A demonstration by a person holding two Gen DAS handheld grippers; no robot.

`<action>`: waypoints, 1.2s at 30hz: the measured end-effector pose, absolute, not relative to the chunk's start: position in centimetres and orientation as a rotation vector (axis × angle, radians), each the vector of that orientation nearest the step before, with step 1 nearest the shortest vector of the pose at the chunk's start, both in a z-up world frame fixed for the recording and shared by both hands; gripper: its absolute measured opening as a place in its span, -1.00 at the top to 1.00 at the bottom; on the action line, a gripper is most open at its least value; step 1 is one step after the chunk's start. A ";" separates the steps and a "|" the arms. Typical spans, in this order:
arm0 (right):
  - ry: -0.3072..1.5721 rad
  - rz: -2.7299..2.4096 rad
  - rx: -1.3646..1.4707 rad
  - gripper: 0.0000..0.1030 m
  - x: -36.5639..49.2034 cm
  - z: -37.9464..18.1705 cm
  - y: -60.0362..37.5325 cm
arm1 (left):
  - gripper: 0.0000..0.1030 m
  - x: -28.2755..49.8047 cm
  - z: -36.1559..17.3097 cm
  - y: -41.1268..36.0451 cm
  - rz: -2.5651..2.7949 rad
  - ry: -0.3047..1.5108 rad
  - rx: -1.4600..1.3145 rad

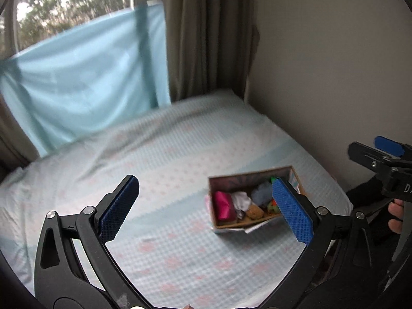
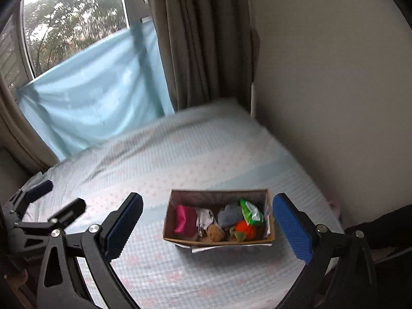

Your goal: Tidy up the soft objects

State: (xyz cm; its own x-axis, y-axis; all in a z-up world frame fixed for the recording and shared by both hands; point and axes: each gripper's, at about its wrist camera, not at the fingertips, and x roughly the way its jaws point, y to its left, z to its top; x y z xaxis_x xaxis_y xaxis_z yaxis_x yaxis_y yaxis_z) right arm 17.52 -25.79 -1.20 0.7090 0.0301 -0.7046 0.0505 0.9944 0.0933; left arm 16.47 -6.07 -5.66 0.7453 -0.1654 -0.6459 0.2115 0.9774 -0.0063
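A small cardboard box stands on the bed and holds several soft things: a pink pouch, a white cloth, a grey-blue cloth, a green packet, an orange toy and a tan sponge. The box also shows in the left wrist view. My right gripper is open and empty, held above the bed with the box between its fingers in view. My left gripper is open and empty, left of the box.
The bed has a pale blue checked sheet. A wall runs along its right side. A brown curtain, a light blue cloth and a window stand behind it.
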 end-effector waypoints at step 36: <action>0.491 -0.116 0.045 -0.98 7.8 4.6 -20.0 | -1.00 5.4 1.1 0.2 -0.185 0.372 0.043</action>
State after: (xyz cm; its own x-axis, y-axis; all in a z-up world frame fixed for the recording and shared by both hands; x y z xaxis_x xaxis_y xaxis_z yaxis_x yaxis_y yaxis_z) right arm 7.79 -19.98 4.62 0.8752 -0.1006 -0.4732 0.1221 0.9924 0.0149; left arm 5.37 0.21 1.11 0.9148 -0.1715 -0.3656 0.1873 0.9823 0.0079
